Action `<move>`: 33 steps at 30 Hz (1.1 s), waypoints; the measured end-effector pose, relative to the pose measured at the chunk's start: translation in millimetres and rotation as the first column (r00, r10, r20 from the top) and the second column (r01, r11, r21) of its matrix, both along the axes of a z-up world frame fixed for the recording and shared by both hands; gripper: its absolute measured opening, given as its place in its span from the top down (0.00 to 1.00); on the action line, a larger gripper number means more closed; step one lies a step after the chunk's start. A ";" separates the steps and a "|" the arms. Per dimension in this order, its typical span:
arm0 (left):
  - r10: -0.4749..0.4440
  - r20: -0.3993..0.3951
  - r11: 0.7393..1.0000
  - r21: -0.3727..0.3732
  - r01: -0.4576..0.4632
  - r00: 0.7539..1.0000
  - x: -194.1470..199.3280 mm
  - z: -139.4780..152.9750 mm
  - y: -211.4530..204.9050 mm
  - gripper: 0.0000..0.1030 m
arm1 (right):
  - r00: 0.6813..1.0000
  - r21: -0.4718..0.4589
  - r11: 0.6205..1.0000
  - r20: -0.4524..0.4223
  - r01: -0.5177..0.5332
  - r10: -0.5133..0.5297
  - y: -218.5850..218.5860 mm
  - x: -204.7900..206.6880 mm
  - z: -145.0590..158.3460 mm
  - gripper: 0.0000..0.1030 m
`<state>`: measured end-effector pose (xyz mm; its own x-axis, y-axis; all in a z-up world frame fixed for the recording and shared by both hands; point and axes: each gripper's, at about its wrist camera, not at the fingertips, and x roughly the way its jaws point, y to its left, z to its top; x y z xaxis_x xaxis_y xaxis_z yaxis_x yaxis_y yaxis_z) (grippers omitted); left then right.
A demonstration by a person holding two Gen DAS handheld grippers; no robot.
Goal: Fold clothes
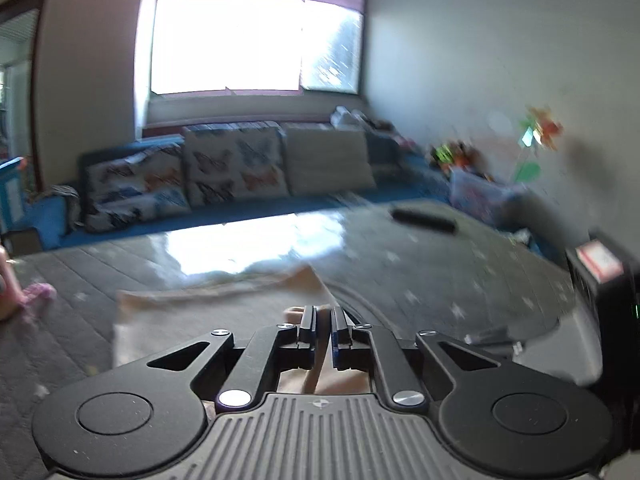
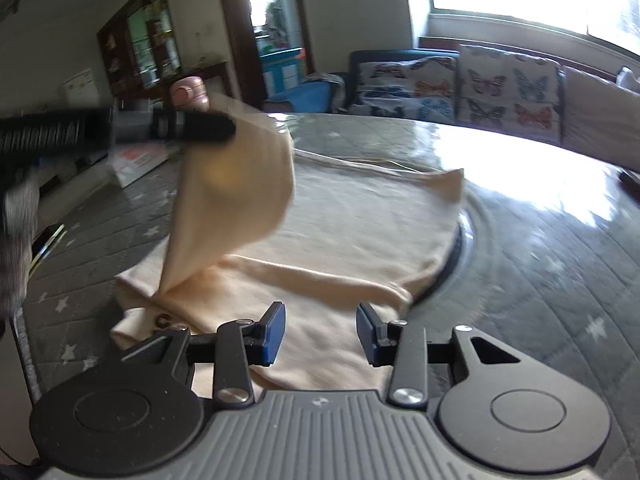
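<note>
The left gripper's (image 1: 323, 326) fingers (image 1: 307, 322) stand nearly together, pinched on a thin edge of the cream garment (image 2: 340, 232), and in the right wrist view that gripper (image 2: 208, 128) lifts a corner of it up as a curved flap; the right gripper's (image 2: 321, 334) fingers (image 2: 274, 330) stand apart over the near hem, clamped on nothing. The step in hand looks like a fold of the raised corner across the body; next, I judge, it must be carried over and laid flat, while the free fingers pin or smooth the hem. The cloth is soft, matte and limp, spread on a grey, star-dotted, quilted table (image 2: 560, 280) with a glossy sheen.
</note>
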<state>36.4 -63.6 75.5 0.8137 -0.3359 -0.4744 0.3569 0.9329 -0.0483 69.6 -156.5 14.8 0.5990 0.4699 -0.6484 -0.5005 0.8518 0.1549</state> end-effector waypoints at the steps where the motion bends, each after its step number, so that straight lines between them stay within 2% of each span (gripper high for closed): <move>1: -0.014 -0.005 1.000 0.012 0.014 1.000 -2.4 -3.6 -3.5 0.82 | 1.000 0.000 1.000 -0.002 0.010 -0.010 -3.7 -0.4 -0.6 0.62; 2: -0.027 -0.009 0.999 0.021 0.027 1.000 -5.2 -6.1 -5.6 0.72 | 1.000 -0.001 1.000 -0.003 0.018 -0.018 -6.6 -1.0 -1.1 0.62; 4: -0.040 -0.015 0.999 0.035 0.041 0.999 -11.7 -9.7 -3.4 0.62 | 0.999 -0.003 0.999 -0.005 0.034 -0.034 -12.3 -2.2 -2.0 0.62; 9: -0.008 -0.022 0.998 0.064 0.009 1.000 -23.2 -17.1 18.0 0.61 | 0.998 0.003 0.998 -0.001 0.066 -0.066 -23.8 -5.3 0.7 0.62; 14: 0.116 -0.060 0.988 0.110 -0.109 0.991 -23.9 -34.7 61.3 0.61 | 0.998 0.022 0.998 0.002 0.061 -0.061 -22.5 -4.8 5.3 0.63; 18: 0.189 -0.097 0.976 0.131 -0.176 0.977 -31.2 -48.6 88.4 0.61 | 0.999 0.019 0.999 -0.024 0.043 -0.042 -8.3 2.9 -2.3 0.64; 19: 0.196 -0.105 0.974 0.133 -0.181 0.975 -33.8 -51.4 91.6 0.61 | 0.999 0.014 0.999 -0.034 0.039 -0.039 -4.1 5.2 -5.2 0.66; 22: 0.203 -0.123 0.973 0.138 -0.186 0.972 -39.3 -59.0 97.6 0.61 | 0.998 -0.013 0.999 -0.049 0.037 -0.037 4.6 7.3 -11.9 0.79; 26: 0.194 -0.150 0.976 0.133 -0.174 0.970 -44.2 -68.5 99.7 0.61 | 0.998 -0.032 0.998 -0.031 0.047 -0.048 7.1 3.7 -10.1 0.92; 33: 0.181 -0.180 0.978 0.136 -0.157 0.967 -54.8 -74.6 108.6 0.61 | 0.998 -0.037 0.998 0.014 0.054 -0.053 7.2 -4.0 5.3 0.96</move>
<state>-18.4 45.0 0.9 0.7448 -0.1326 -0.6539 0.1886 0.9819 0.0157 65.7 -149.4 20.1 0.6309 0.4128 -0.6569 -0.4560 0.8823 0.1166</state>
